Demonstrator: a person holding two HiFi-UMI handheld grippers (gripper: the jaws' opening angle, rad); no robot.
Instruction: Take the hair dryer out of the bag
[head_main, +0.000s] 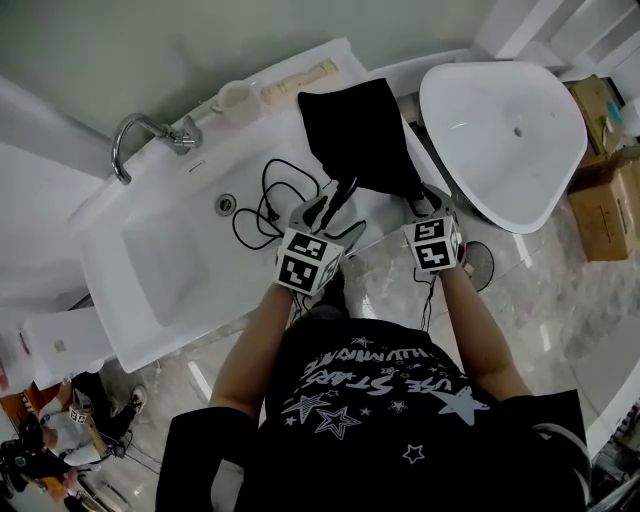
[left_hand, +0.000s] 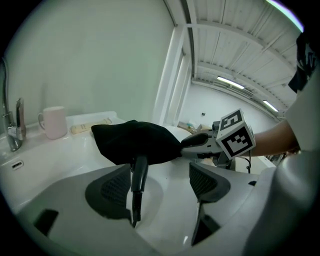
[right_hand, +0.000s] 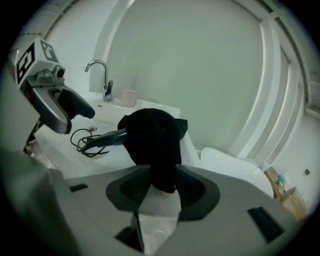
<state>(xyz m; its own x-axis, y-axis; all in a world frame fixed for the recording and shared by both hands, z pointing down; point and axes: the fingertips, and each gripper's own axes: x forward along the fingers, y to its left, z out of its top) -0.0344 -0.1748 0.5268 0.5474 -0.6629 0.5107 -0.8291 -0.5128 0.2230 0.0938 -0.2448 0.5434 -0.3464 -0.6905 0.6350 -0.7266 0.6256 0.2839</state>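
A black bag lies on the white counter beside the basin. The hair dryer's dark handle sticks out of the bag's near end, and its black cord trails into the basin. My left gripper is open around that handle, which runs close along the left pad. My right gripper is at the bag's near right corner. In the right gripper view the bag's hanging end sits between the open jaws, and I see no pad pressing it.
A chrome tap and a pale mug stand at the back of the sink. A white tub lies to the right, with cardboard boxes beyond it. The person's body fills the near side.
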